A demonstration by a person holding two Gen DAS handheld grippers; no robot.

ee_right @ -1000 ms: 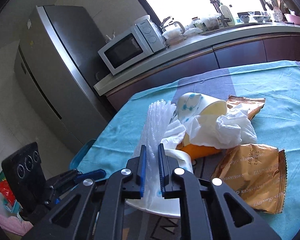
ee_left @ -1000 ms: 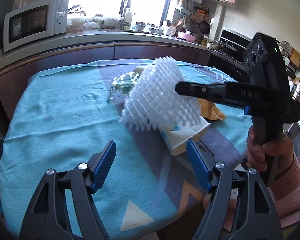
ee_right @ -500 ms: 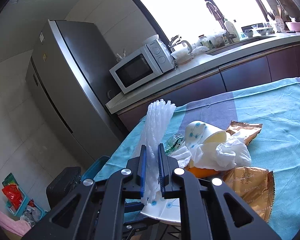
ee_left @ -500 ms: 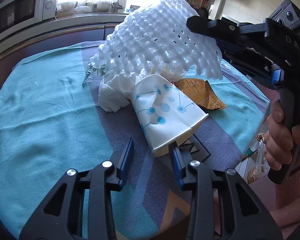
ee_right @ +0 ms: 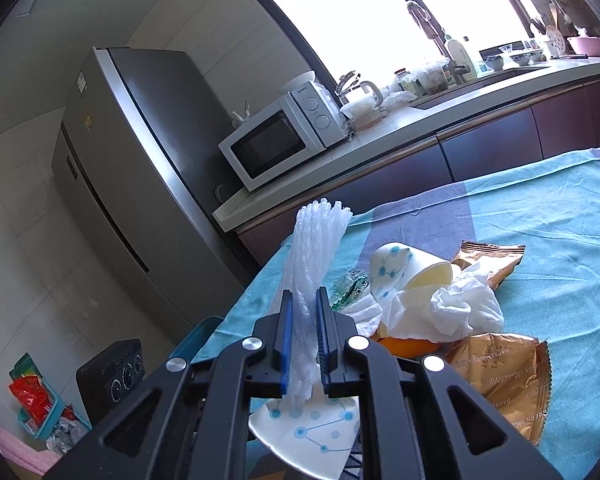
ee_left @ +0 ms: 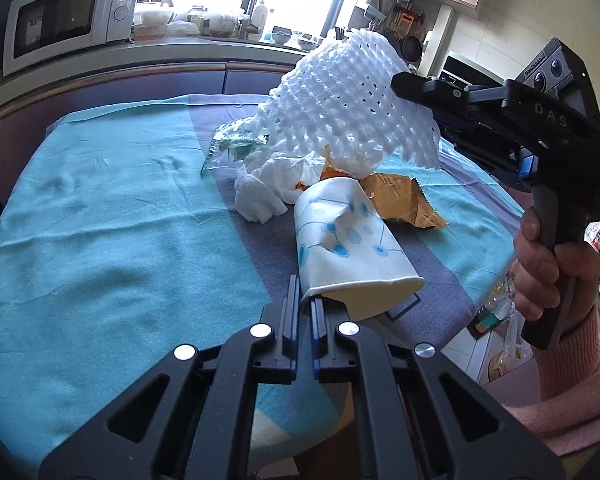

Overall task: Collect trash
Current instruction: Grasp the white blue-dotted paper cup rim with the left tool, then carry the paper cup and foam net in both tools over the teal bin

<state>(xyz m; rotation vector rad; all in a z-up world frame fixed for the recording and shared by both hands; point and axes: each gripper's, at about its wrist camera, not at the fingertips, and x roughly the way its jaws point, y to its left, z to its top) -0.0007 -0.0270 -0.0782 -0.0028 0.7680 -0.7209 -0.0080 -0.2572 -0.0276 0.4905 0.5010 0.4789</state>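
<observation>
A white paper cup (ee_left: 348,248) with blue dots lies on its side on the teal and purple tablecloth (ee_left: 100,240). My left gripper (ee_left: 305,304) is shut on its near rim. My right gripper (ee_right: 303,320) is shut on a white foam net (ee_right: 312,252), held up over the trash pile; the foam net (ee_left: 340,120) hangs from the right gripper (ee_left: 400,84). The held cup (ee_right: 312,428) shows below the right fingers. The pile holds a second cup (ee_right: 404,268), crumpled tissue (ee_left: 260,200), gold wrappers (ee_right: 500,364), orange peel (ee_right: 404,346) and a clear green wrapper (ee_left: 232,148).
A person's hand (ee_left: 552,272) in a pink sleeve grips the right tool. Behind the table run a dark counter with a microwave (ee_left: 68,12) and a sink. A steel fridge (ee_right: 120,160) stands left. A teal basket (ee_right: 36,404) sits on the floor.
My left gripper moved in to the cup and closed from wide open onto its rim. The right gripper rose a little with the foam net, still shut on it.
</observation>
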